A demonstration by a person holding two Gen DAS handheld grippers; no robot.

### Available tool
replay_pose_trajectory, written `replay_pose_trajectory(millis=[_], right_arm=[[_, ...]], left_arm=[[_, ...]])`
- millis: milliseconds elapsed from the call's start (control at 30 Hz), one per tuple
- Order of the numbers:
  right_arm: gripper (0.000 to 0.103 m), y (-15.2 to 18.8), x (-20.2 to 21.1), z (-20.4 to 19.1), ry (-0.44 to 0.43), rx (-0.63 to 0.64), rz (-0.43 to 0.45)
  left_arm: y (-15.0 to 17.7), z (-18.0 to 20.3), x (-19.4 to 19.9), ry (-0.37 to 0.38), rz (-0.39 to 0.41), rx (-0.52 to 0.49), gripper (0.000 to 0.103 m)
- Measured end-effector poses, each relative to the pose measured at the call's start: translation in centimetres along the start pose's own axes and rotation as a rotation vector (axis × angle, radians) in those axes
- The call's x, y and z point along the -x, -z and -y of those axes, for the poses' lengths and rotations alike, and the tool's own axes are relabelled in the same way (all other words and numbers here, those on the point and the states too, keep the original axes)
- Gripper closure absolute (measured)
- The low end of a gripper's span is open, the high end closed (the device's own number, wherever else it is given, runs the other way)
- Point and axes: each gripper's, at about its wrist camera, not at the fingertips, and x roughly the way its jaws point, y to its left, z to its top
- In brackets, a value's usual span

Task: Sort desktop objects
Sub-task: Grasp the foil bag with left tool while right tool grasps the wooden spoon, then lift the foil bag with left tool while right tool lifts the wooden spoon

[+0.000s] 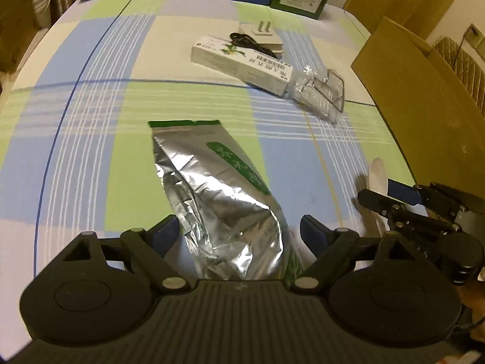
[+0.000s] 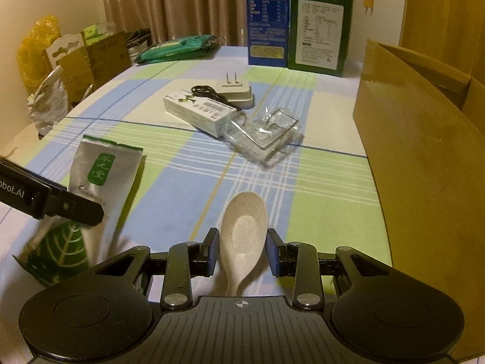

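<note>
Left gripper (image 1: 238, 232): jaws stand wide, straddling the silver foil pouch (image 1: 218, 200). The left pad sits against the crumpled foil and the right pad stands clear, so it has no firm clamp. The pouch occupies the lower centre of the left wrist view, green-edged top toward mid-frame.

Right gripper (image 2: 242, 250): jaws closed on the pale spoon (image 2: 244, 236); the bowl juts forward past the pads, lower centre of the right wrist view, above the checked tablecloth (image 2: 318, 188).

Surroundings, right wrist view:
- White carton (image 2: 197, 110) at centre, a black cord (image 2: 209, 94) draped over it, a white plug adapter (image 2: 236, 91) just behind.
- Clear plastic packet (image 2: 266, 133) touching the carton's near end.
- Open cardboard box (image 2: 424, 166) filling the right side; its near wall stands just beside the spoon's right.
- Blue carton (image 2: 268, 21) and green carton (image 2: 319, 30) upright at top centre.
- Green packet (image 2: 178, 48) at upper left.
</note>
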Motion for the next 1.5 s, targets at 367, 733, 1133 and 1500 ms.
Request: replay_pose_trajectory(millis=[367,733,1133,1500], right_arm=[[0.073,-0.1,-0.1,1.0,0.000,-0.030,0.008],[0.073,0.0,-0.1,0.7,-0.010,-0.033,0.010],[0.073,0.2,-0.5,0.8,-0.007,-0.027,0.008],[0.056,0.6,-0.7,-0.2,0.046,0.006,0.026]], left_arm=[[-1.0,2.5,-0.8,0.013,0.023,-0.214,0.035],[-0.6,2.8,-2.3,-0.034,-0.020,-0.236,0.024],[-0.9,3.8,-3.4,-0.072,-0.046,-0.291,0.030],[-1.0,3.9,-3.1,-0.056,-0.030,-0.283,0.049]])
